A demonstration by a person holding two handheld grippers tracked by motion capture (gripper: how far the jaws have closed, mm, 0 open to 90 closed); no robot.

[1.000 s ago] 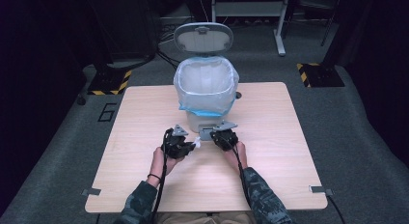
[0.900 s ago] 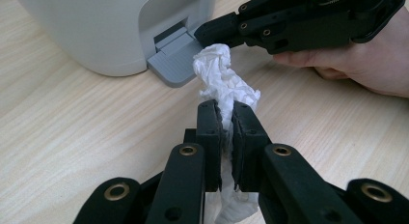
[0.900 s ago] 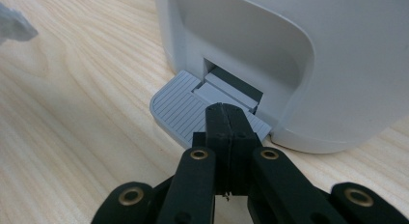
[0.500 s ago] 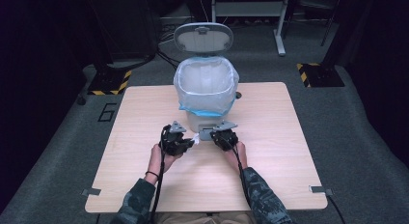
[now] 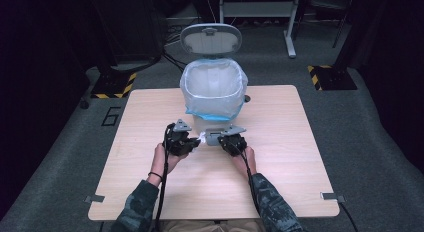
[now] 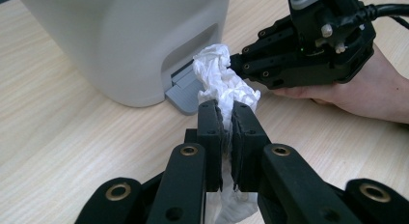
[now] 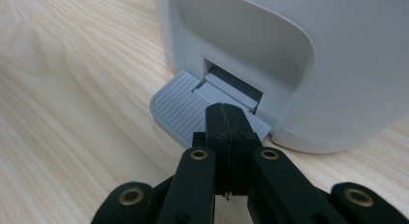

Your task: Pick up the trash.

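Note:
A white pedal bin (image 5: 213, 92) lined with a pale bag stands mid-table, its lid (image 5: 210, 38) tipped up and open. Just in front of it my left gripper (image 5: 194, 142) is shut on a crumpled white tissue (image 5: 202, 137). In the left gripper view the tissue (image 6: 224, 84) bulges above the pinching jaws of my left gripper (image 6: 226, 113), close to the bin's front. My right gripper (image 5: 221, 140) is shut with nothing in it. In the right gripper view the tips of my right gripper (image 7: 226, 110) rest on the grey ribbed pedal (image 7: 181, 108) at the bin's base (image 7: 313, 55).
The light wooden table (image 5: 300, 142) has bare room on both sides of the bin and in front of the hands. Around it is grey floor with yellow-black striped stand feet (image 5: 330, 77) and a metal frame (image 5: 260, 9) behind the bin.
My left gripper has lifted a little off the table with the tissue in it. My right gripper has stayed on the pedal and the lid has stayed up.

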